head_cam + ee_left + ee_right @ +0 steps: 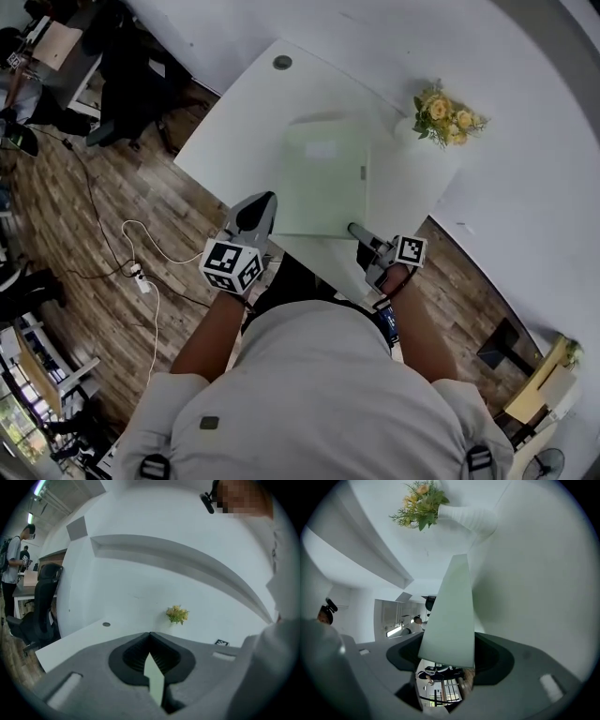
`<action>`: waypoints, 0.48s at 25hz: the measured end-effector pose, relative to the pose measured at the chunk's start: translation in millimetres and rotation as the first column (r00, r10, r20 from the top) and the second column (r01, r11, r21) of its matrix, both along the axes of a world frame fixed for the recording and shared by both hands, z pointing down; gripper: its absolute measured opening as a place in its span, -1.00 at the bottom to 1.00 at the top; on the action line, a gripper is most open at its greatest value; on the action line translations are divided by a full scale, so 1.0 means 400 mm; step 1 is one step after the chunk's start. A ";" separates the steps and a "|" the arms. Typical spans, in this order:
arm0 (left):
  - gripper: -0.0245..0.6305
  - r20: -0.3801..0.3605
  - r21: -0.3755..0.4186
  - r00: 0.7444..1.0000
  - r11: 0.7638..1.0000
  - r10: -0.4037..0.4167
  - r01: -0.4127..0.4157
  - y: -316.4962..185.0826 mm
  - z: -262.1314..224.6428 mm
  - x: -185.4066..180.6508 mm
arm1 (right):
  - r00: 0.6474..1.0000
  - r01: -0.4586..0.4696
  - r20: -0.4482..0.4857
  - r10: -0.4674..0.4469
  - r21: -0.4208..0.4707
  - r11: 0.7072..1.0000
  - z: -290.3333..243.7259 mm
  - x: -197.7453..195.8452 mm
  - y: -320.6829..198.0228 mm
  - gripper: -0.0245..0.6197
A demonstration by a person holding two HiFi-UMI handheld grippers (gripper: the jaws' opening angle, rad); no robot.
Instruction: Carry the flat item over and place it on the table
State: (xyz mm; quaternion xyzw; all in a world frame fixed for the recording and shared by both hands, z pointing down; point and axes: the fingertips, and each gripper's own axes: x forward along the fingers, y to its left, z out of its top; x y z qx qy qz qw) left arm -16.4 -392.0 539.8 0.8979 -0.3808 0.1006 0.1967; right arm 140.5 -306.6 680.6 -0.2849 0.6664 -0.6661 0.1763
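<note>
Nearest the head camera: grey-shirted shoulders [309, 375], with both forearms reaching forward and down.

Grips, with the left gripper [262, 204], the near-left corner of the pale green flat item [323, 178]. Jaws pressed together on its thin edge, seen as a mere sliver in the left gripper view.

Pinches, with the right gripper [358, 231], the near-right corner of the same sheet. Jaws clamped across it, its broad face running away toward the bunch of yellow flowers [445, 117].

Looks level and spread over the white table [244, 122], with its near edge about at the table's near edge. Cannot tell from these views whether resting on the top or held just above it.

Probably taken at two corners of one edge to keep so thin a sheet flat, to stop sagging or swinging, and to leave the far edge free to land first. Kept beside the flowers and well apart from the round grommet [282, 63], likely to land on bare tabletop.

Seems late in the task: already over the table, with neither grip let go yet. Calls next for lowering flat and parting both pairs of jaws together. Risks, with an uneven release, pulling the sheet askew or back off the near edge toward the wooden floor [94, 234].
</note>
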 end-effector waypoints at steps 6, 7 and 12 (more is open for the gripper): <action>-0.93 -0.003 -0.043 1.000 0.999 0.014 -0.014 -0.030 0.061 0.006 | 0.997 0.019 -0.074 -0.017 0.025 1.000 0.041 -0.010 -0.025 0.02; -0.93 -0.005 -0.048 1.000 0.999 0.016 -0.016 -0.035 0.069 0.007 | 0.995 0.024 -0.101 -0.022 0.013 1.000 0.056 -0.007 -0.025 0.02; -0.93 -0.012 -0.073 1.000 0.997 0.022 -0.023 -0.051 0.109 0.014 | 0.978 0.033 -0.207 -0.041 -0.045 0.998 0.129 0.012 -0.026 0.00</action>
